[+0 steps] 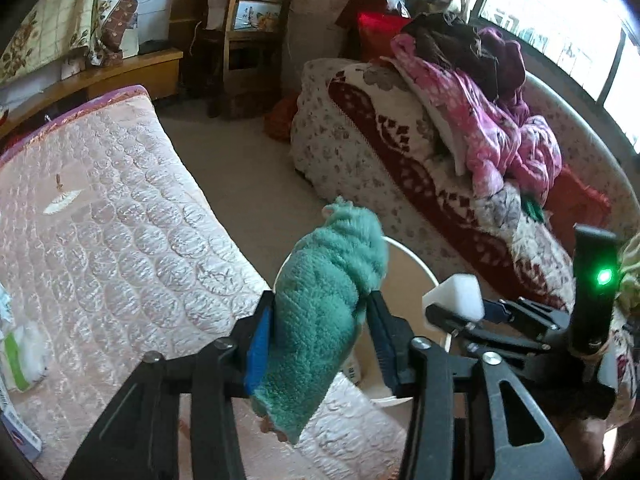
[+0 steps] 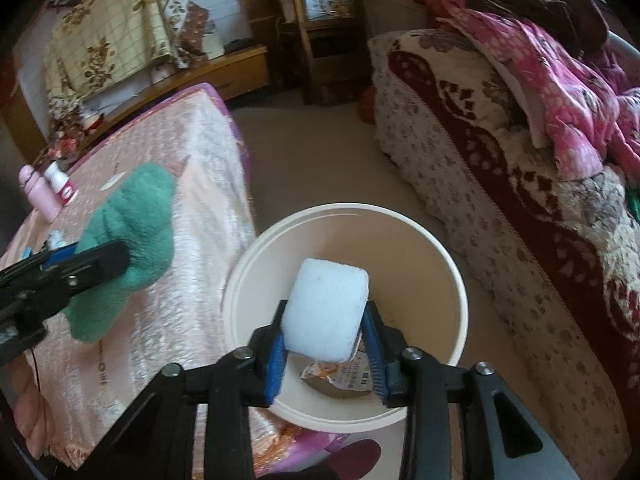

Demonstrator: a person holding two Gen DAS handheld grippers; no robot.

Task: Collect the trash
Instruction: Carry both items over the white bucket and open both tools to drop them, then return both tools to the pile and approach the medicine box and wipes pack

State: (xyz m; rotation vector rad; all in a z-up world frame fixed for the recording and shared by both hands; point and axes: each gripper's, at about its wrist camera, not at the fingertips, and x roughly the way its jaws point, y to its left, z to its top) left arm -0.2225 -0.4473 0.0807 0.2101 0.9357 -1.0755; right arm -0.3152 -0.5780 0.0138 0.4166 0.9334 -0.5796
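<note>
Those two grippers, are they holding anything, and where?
Left gripper squeezes a green cloth around its middle; right gripper pinches a white sponge by its lower sides.

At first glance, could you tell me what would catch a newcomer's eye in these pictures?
The white foam block stands out first, clamped in the right gripper directly above the open cream bin, where a wrapper already lies. Next comes the teal fuzzy cloth, bunched between the jaws of the left gripper over the edge of the pink quilted mattress.
</note>
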